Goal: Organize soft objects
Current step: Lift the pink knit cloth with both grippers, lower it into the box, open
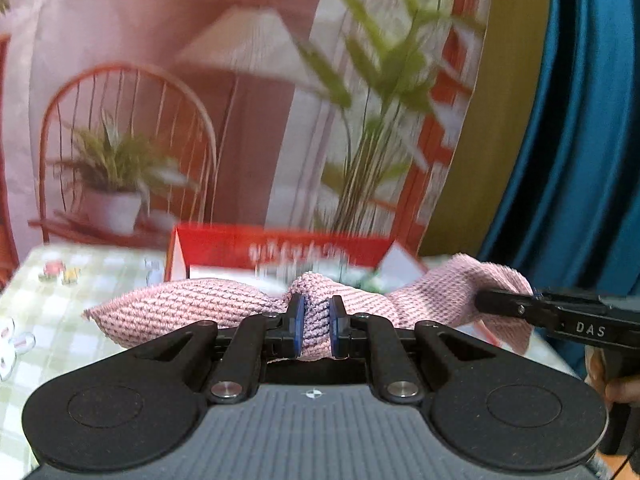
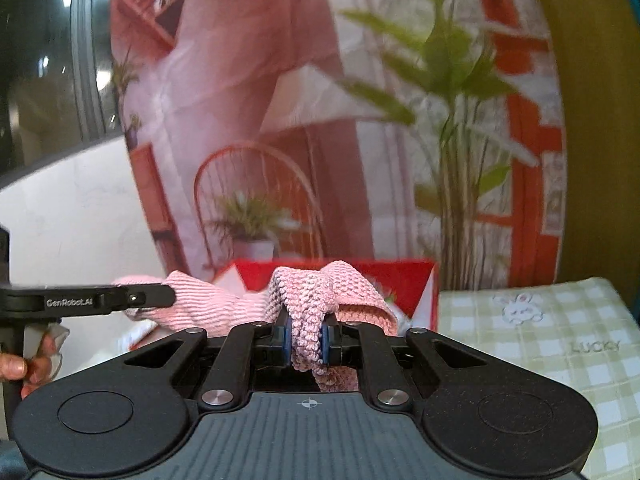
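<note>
1. Pink knitted cloth (image 1: 224,304) pinched by left hand-held gripper (image 1: 317,326), held above checked bench (image 1: 100,276).
2. Other end bunched, clamped in right hand-held gripper (image 2: 307,338).
3. Red box (image 1: 280,246) just behind; printed backdrop (image 1: 240,100) beyond.

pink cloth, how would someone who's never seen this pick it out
Look at the checked tablecloth, then the red box at its back. In front of it the pink knitted cloth is pinched by both the left gripper and right gripper, the only soft ribbed thing here.
</note>
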{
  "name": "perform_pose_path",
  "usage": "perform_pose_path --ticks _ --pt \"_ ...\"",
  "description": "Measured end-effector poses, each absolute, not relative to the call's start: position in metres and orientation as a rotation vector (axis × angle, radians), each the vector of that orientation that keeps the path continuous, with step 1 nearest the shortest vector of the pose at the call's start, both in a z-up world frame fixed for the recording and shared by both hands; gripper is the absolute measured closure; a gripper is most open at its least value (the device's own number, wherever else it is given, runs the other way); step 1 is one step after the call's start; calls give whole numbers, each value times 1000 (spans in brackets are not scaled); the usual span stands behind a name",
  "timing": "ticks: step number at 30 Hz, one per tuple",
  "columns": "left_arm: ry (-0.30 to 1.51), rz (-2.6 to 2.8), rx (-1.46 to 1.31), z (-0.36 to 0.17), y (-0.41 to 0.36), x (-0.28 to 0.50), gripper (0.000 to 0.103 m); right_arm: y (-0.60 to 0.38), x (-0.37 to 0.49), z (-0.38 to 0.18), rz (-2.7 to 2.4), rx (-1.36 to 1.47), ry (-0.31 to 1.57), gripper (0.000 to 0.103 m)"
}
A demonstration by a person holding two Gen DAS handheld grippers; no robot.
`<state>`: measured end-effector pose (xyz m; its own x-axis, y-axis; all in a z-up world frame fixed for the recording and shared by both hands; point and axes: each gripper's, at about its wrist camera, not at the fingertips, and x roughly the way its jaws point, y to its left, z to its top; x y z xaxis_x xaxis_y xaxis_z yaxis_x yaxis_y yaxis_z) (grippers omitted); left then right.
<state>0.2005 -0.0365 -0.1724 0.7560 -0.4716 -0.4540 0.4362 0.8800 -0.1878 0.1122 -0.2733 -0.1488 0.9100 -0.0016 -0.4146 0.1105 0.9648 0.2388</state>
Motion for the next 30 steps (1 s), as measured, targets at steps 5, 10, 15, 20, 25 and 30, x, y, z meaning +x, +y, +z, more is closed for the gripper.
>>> perform_pose_path --ticks 5,10,15,20,25,30 --pt "638 -489 -111 -196 -37 224 89 -265 138 -173 -16 211 554 91" --pt "690 -490 -73 -199 -47 251 89 -269 169 -186 -25 254 643 90" --pt "752 -470 -13 -201 -60 275 88 -281 200 -197 -56 326 741 90" --pt "777 -464 34 -206 -67 285 88 -285 221 -207 -80 337 815 90" --pt "777 -456 20 -210 -69 284 87 -287 227 -218 -93 380 870 90" --pt "757 -470 7 -205 -68 273 83 -286 219 -219 -83 383 884 90"
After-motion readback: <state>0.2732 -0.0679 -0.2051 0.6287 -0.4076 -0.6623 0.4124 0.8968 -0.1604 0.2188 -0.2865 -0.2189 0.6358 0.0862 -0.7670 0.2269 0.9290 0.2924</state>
